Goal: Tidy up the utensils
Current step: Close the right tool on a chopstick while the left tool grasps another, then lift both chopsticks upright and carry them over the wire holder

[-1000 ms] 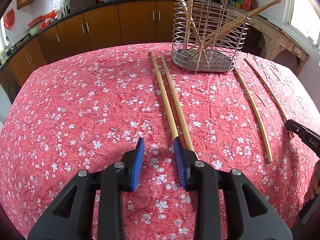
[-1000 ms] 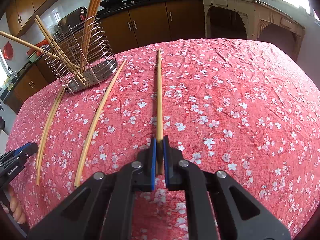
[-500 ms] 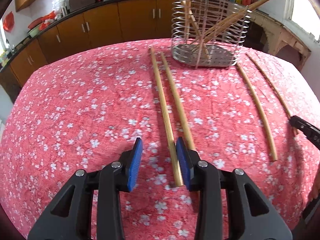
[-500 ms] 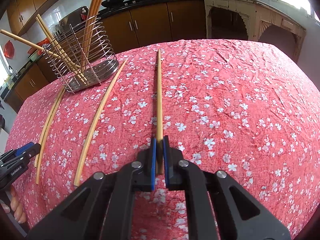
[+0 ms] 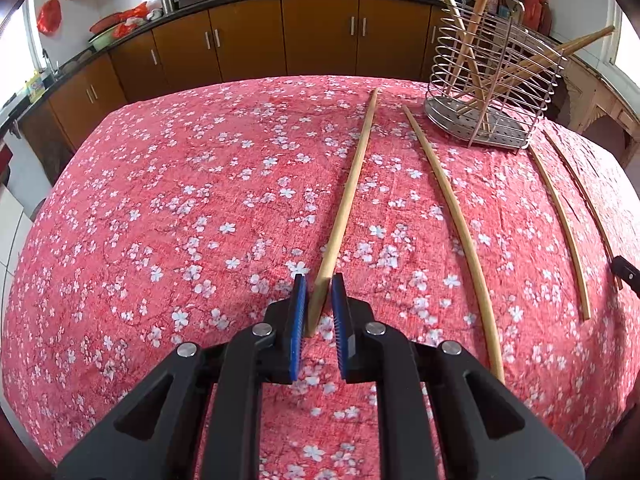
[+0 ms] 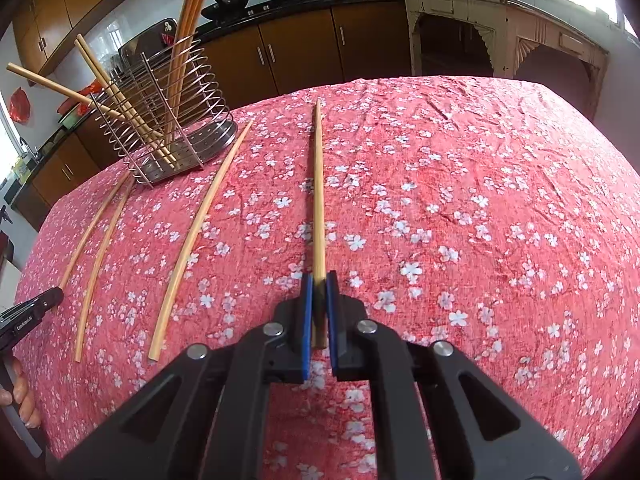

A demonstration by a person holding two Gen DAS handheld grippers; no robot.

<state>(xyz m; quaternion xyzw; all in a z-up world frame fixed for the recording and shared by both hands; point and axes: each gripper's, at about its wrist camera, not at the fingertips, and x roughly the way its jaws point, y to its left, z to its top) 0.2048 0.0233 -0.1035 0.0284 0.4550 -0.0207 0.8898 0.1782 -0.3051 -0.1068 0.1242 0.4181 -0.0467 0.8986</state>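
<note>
Several long wooden chopsticks lie on the red flowered tablecloth [image 5: 160, 208]. My left gripper [image 5: 319, 292] is shut on the near end of one chopstick [image 5: 352, 176], which still rests on the cloth. A second chopstick [image 5: 452, 224] lies just to its right, and two more [image 5: 560, 216] lie further right. My right gripper [image 6: 319, 288] is shut on another chopstick [image 6: 319, 184] that lies on the cloth. The wire utensil holder [image 5: 492, 96] stands at the far right with several chopsticks in it; it also shows in the right wrist view [image 6: 168, 120].
Brown kitchen cabinets [image 5: 248, 44] and a dark counter run behind the table. A pale wooden side table [image 6: 500, 28] stands at the back right. The right gripper's tip [image 5: 626, 276] shows at the left wrist view's right edge, the left gripper's tip [image 6: 32, 312] at the right wrist view's left edge.
My left gripper moved forward and left over the left chopstick's near end and closed on it. My right gripper stayed shut on its chopstick without moving.
</note>
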